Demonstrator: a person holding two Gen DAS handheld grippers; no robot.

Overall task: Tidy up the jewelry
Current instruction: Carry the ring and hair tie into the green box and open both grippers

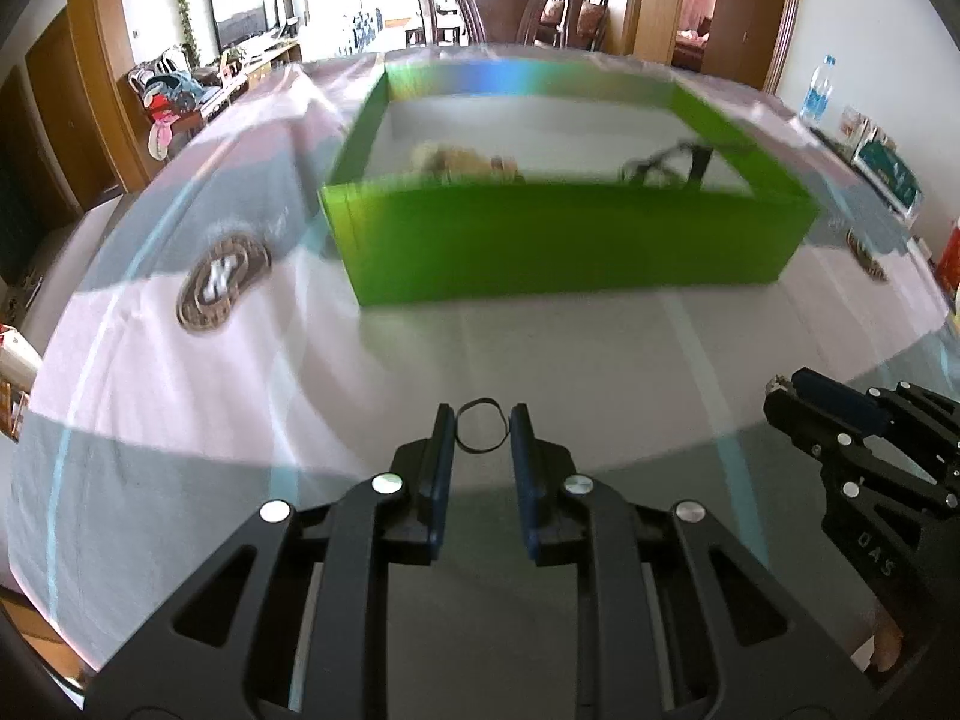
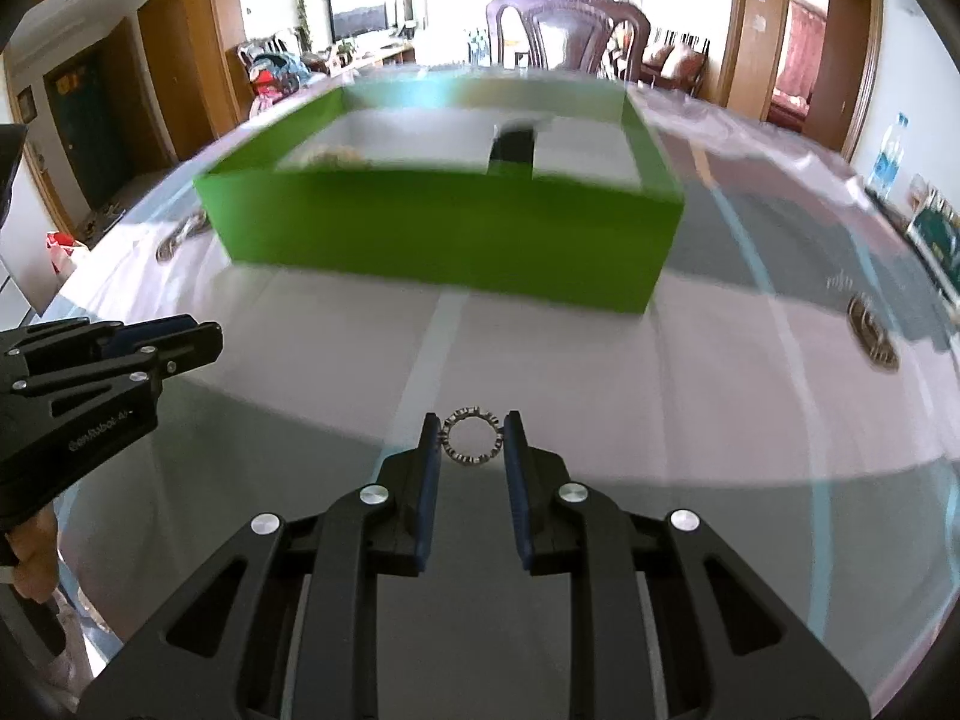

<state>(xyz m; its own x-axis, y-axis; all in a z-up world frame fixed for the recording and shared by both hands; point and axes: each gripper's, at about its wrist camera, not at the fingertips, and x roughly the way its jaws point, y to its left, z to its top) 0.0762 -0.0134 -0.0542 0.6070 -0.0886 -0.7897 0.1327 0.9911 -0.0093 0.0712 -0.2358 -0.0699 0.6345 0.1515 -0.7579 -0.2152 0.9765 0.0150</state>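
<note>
My left gripper (image 1: 480,423) is shut on a thin black ring band (image 1: 478,401), held above the table in front of a green box (image 1: 564,240). My right gripper (image 2: 471,429) is shut on a beaded silver-and-black bracelet (image 2: 471,411). The green box (image 2: 444,234) has white compartments inside; a beige beaded piece (image 1: 462,162) and a dark chain (image 1: 666,162) lie in it. The right gripper (image 1: 798,396) also shows at the right of the left wrist view, and the left gripper (image 2: 198,330) at the left of the right wrist view.
The table carries a pink, grey and white cloth (image 1: 180,372) with round emblems (image 1: 222,282). A dark wooden chair (image 1: 501,0) stands behind the table. A water bottle (image 1: 817,90) and books (image 1: 882,162) sit at the far right.
</note>
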